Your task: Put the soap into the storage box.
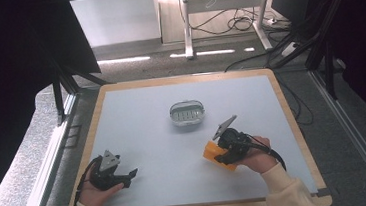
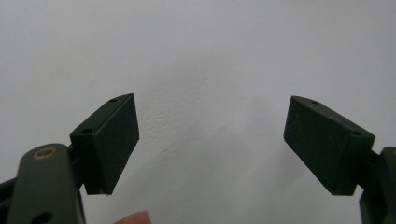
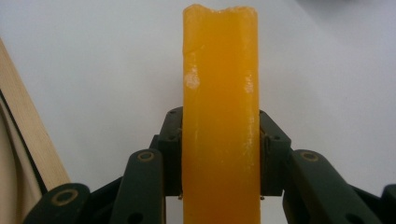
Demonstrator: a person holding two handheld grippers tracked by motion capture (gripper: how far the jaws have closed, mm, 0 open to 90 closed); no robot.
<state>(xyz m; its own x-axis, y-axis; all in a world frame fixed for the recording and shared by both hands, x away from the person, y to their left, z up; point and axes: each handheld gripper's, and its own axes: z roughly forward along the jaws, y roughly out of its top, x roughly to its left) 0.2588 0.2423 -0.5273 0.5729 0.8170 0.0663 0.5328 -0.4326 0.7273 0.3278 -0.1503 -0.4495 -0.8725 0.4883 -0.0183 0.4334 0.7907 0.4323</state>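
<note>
Counter [image 1: 139, 137]: broad, flat, pale grey matte top framed in light wood, faintly pebbled in the left claw view.

Left claw [image 1: 127, 175]: resting low near the front left corner, jaws spread wide with nothing between them, pads [image 2: 114, 140] flat, dark and rubbery. Best left parked there, out of the way.

Right claw [image 1: 222, 156]: toward the front right, clamped on an orange block [image 3: 220, 116]. Jaws pressing the two broad faces, block standing up out of the grip like a slab in the right claw view.

Orange block: thick, rectangular, waxy and slightly translucent (soap-like in look), smooth sides with a pale scuff and a ragged, chipped top edge. Held just above or at the counter; which one cannot be told.

Small oval dish [image 1: 188, 112]: silvery metal rim, slotted or ribbed insert inside, sitting near the counter's middle, a little apart from the block, up and to the left of it.

Judged step: carrying the block toward the dish. Good practice: steady, moderate squeeze on a likely slippery surface, block kept level, lined up lengthwise with the oval, lowered onto the ribs before any release, no dropping from height.
</note>
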